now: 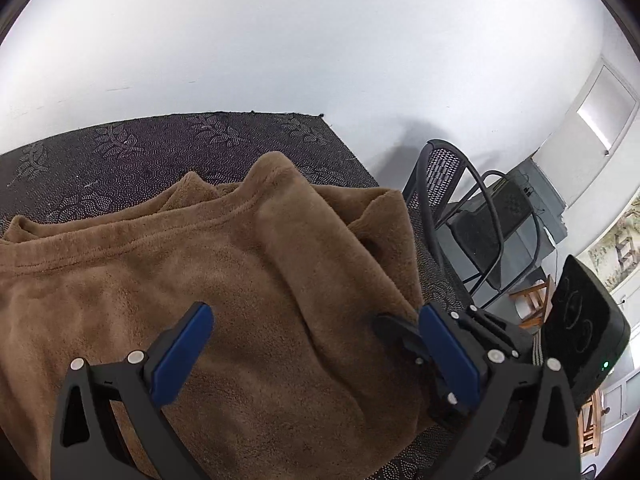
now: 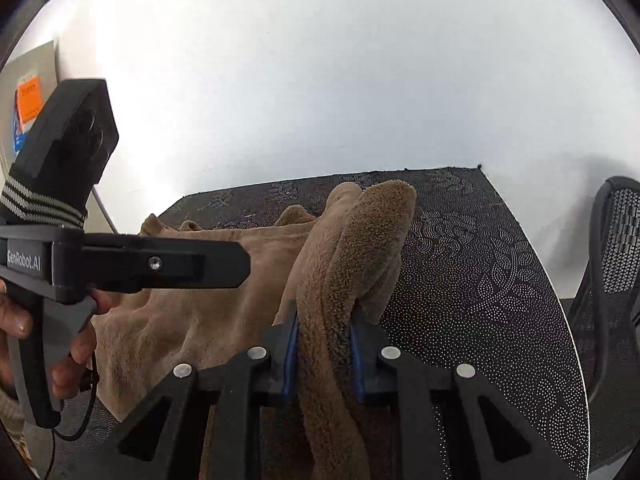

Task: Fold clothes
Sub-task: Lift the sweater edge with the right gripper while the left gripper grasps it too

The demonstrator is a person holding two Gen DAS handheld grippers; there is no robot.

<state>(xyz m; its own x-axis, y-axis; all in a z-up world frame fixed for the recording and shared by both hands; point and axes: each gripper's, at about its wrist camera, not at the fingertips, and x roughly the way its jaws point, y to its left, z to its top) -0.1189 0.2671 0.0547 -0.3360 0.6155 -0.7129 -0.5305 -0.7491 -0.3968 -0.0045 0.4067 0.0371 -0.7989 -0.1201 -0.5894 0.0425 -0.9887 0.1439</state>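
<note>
The brown fleece garment [image 1: 168, 280] lies spread on the dark patterned mat [image 1: 120, 148], its neckline facing the mat's far edge. The right gripper [image 2: 324, 354] is clamped on a bunched fold, lifted toward the far right corner. The left gripper [image 1: 316, 344] hangs above it, its 2 jaws apart.

— What colour is the garment [image 1: 200, 280]?
— Plain tan-brown fleece, no pattern.
— And the tablecloth [image 2: 480, 260] under it?
— Black, with pale dotted leaf motifs. The gripper pads [image 1: 180, 356] are blue.
</note>
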